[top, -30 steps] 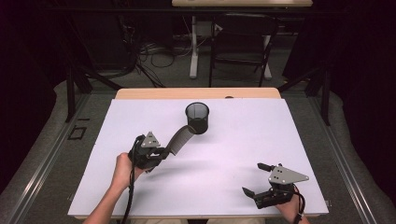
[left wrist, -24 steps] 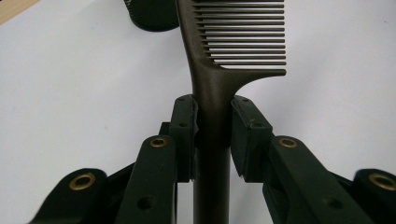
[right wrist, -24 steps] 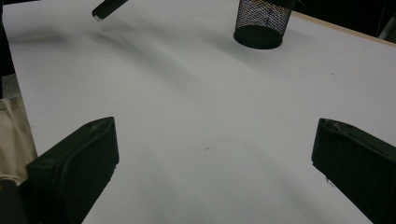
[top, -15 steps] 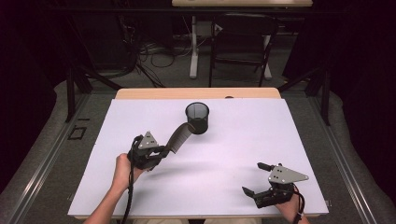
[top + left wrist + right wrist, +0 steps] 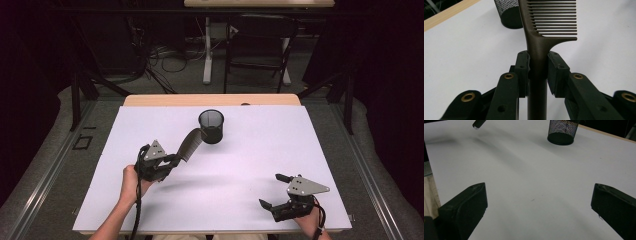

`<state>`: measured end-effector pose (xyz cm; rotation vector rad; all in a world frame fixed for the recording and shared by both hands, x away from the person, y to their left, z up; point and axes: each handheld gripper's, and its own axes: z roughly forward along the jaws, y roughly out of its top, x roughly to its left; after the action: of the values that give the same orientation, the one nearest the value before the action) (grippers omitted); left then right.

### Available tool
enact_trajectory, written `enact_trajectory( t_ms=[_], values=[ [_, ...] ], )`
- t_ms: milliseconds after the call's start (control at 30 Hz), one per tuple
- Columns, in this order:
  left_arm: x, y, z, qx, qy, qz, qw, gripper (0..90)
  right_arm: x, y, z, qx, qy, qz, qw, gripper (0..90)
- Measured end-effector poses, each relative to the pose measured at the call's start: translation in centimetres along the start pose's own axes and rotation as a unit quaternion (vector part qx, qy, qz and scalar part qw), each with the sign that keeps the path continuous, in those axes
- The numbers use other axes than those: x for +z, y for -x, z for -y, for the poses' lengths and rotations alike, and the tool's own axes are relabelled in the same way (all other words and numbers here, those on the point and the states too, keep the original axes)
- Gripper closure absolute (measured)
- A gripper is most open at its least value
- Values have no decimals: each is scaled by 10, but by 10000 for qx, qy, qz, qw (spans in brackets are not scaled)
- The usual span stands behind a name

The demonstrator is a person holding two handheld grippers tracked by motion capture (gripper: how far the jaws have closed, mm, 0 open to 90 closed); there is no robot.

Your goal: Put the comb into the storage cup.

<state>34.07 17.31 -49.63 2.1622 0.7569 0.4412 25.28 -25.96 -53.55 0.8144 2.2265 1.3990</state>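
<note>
Jaws of the left gripper are clamped on the handle of a dark comb, one pad on each side of the handle just below the point where the teeth begin. From the left gripper view the comb runs straight up between the pads, with its teeth pointing to that view's right. In the high view the comb rises at a slant from the gripper, off the white worktop, and its far end reaches the near left side of the black mesh cup; whether it touches the rim cannot be told. The cup stands upright near the back middle of the worktop, and the left gripper view shows its mesh wall just behind the comb.

The right gripper lies low at the near right corner of the worktop, well apart from the comb and the cup, with its jaws spread wide and nothing between them. Its own view looks across the bare white surface to the cup at the far side, with the end of the comb's handle at the top left.
</note>
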Motion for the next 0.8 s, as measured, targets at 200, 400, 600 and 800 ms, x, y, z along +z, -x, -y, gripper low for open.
enact_trajectory(
  t_ms=[200,400,600,800],
  values=[
    [-2,-1,0,-66,124,8,9999,720,-1,1,0,-7,14,24,10000,2],
    [-5,-1,-1,-145,371,-30,9992,720,-2,2,0,30,15,46,10000,2],
    [-5,-1,-2,-146,514,-44,9986,721,-2,2,0,6,28,45,10000,2],
    [-5,-1,-2,-177,575,-42,9982,721,-2,2,0,10,-13,38,10000,2]
  ],
)
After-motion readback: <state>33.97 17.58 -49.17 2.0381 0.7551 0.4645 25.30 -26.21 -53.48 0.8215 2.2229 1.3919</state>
